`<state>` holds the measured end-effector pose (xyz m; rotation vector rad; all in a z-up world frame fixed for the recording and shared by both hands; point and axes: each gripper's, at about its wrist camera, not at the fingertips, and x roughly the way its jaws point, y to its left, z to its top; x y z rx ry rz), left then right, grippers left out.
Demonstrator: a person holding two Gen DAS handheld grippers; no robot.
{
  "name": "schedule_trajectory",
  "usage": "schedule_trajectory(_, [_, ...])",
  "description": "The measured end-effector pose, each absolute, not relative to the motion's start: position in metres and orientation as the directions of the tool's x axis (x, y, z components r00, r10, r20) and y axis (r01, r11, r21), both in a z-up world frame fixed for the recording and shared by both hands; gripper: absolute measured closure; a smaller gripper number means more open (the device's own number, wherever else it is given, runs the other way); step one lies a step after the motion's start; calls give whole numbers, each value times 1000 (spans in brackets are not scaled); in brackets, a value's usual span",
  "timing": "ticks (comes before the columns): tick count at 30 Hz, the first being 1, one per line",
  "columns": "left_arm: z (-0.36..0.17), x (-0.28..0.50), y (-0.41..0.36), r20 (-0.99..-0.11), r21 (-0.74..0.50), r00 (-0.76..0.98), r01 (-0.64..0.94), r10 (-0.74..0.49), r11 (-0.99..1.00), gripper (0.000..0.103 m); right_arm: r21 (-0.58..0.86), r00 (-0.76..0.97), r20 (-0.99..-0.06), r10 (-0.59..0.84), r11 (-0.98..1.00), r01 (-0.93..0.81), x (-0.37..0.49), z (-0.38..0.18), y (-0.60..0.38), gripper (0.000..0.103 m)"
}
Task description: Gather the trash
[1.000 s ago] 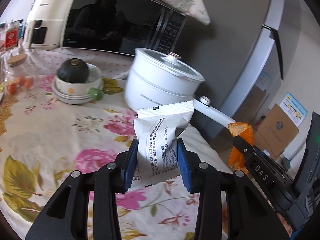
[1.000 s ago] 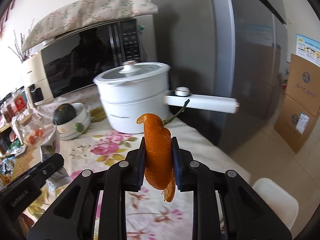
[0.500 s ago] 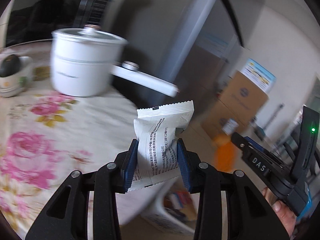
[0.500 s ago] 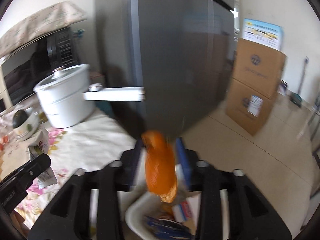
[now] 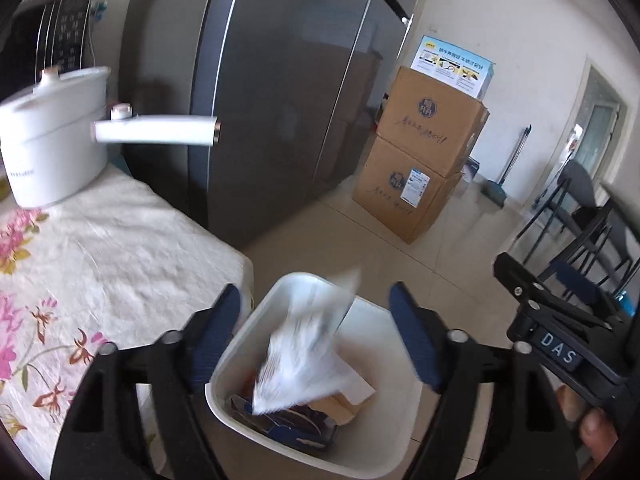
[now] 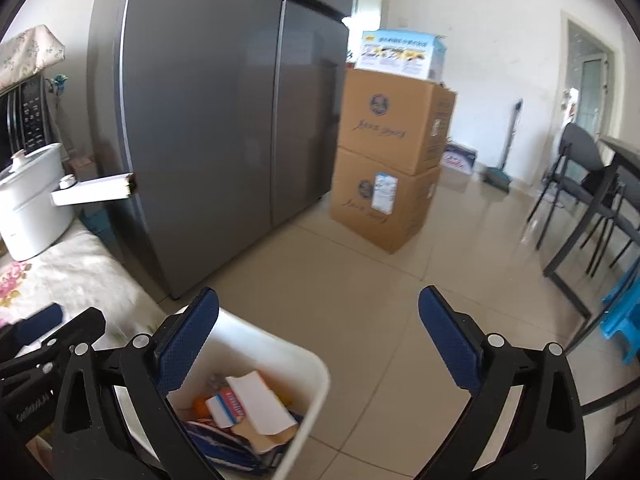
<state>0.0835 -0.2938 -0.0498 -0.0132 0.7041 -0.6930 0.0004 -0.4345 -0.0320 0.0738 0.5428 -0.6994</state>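
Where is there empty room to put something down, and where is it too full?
Free: the tablecloth between the white pot and the trash bin, and the floor tiles between fridge and cardboard boxes. Crowded: inside the bin, piled with wrappers.

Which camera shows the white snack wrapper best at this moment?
The left wrist view. There the white snack wrapper appears motion-blurred between the open fingers of the left gripper, above the trash bin. The right wrist view shows the bin's contents, but the wrapper cannot be picked out there.
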Motion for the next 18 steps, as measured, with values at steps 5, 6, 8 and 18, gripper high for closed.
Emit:
schedule_trajectory(5, [-41, 75, -294, -557, -170, 609, 582, -565, 795, 16, -100, 631, -428, -648, 727, 679, -21, -25, -435, 7])
schedule_trajectory(6, [-38, 74, -291, -547, -163, 624, 575, -558, 802, 15, -94, 631, -415, -655, 721, 686, -25, -25, -434, 7])
schedule_trajectory(8, [-30, 73, -283, -513, -150, 666, 552, -542, 820, 6, -82, 633, -397, -665, 712, 697, -31, -24, -433, 7])
schedule_trajectory(18, [-10, 74, -255, -458, -153, 755, 452, -468, 879, 7, -35, 673, -403, -620, 745, 666, -32, -23, -422, 7])
